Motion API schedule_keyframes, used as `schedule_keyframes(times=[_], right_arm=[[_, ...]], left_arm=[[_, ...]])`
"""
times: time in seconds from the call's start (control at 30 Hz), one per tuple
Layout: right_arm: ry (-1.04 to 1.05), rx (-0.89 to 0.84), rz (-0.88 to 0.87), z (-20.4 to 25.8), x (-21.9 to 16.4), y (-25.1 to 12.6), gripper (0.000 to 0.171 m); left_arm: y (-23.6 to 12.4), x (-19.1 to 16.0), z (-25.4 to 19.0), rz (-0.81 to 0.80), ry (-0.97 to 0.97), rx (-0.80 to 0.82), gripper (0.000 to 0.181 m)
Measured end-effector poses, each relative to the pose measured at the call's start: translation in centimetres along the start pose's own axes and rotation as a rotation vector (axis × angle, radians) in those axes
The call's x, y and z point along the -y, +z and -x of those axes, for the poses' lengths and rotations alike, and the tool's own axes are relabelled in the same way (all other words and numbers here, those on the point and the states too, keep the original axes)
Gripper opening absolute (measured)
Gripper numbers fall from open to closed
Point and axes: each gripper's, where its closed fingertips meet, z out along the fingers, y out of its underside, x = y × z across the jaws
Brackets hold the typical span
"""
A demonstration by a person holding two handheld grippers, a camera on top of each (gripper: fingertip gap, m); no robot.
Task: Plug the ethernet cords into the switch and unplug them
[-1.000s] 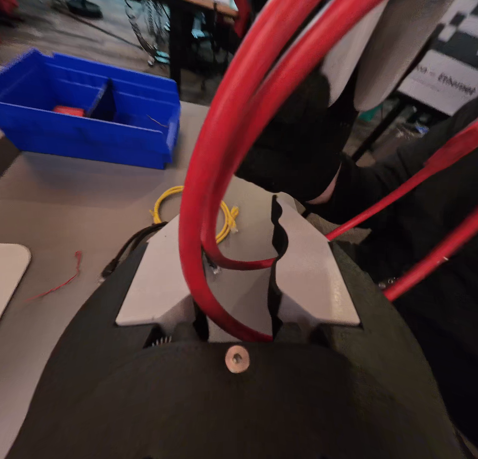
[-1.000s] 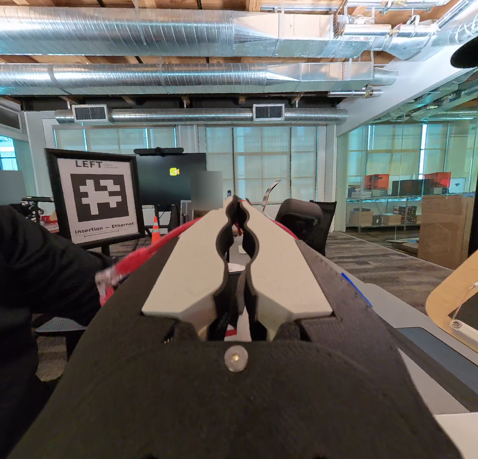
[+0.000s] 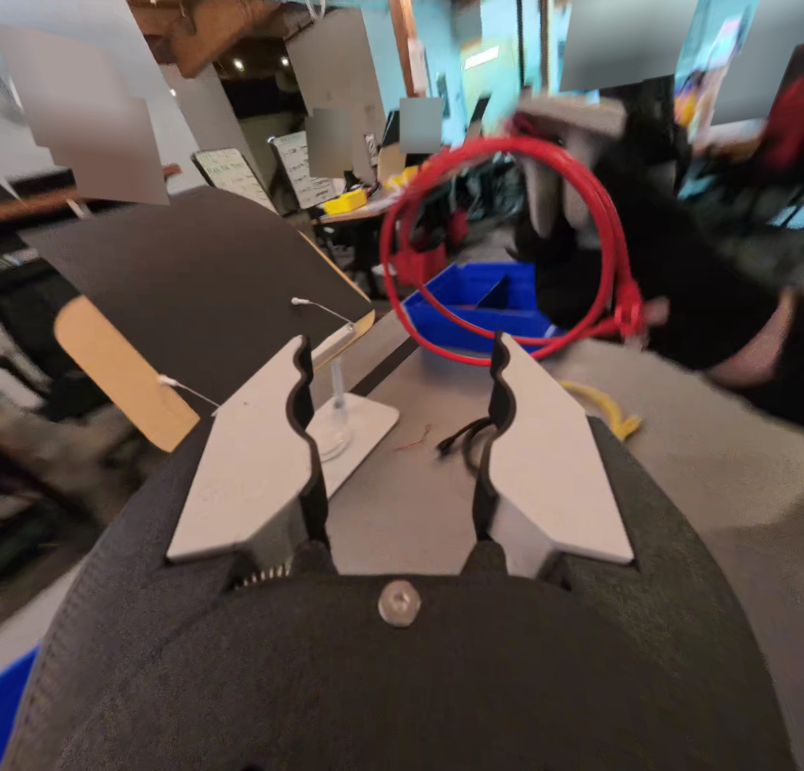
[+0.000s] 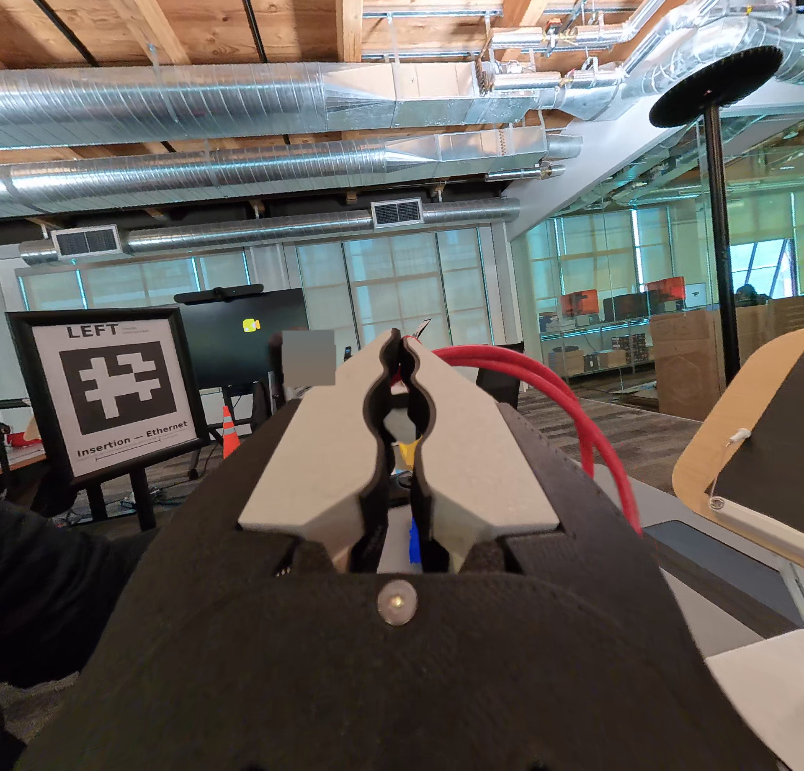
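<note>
The red ethernet cord [image 3: 500, 250], coiled in a loop, is hanging in the air above the blue bin [image 3: 461, 311] at the far edge of the worktop [image 3: 696, 467]; your right gripper [image 4: 400, 345] is pinching it, fingertips clenched on the cord [image 4: 544, 385]. Your left gripper [image 3: 400, 345] is hovering with jaws released, gripping nothing. A yellow cord [image 3: 604, 406] and a black cable [image 3: 465, 437] are lying on the worktop nearer you.

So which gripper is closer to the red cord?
The right one. The right gripper is shut on the red cord, holding its coil up in the air. The left gripper is open and empty, with the coil hanging farther ahead.
</note>
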Motion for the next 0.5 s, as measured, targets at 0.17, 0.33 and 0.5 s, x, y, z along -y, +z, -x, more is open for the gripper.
schedule_keyframes(times=[0.17, 0.33, 0.5], right_arm=[[0.048, -0.006, -0.024, -0.1, 0.0, 0.2, 0.000], [0.070, -0.003, -0.052, 0.6, 0.6, 0.5, 0.000], [0.090, -0.018, -0.089, 0.6, 1.1, 0.4, 0.000]], left_arm=[[4.8, -2.5, -6.3, 0.076, 0.485, 0.175, 0.092], [8.2, -3.0, -8.6, 0.066, 0.708, 0.295, 0.103], [9.3, -2.4, -8.5, 0.085, 0.758, 0.391, 0.035]])
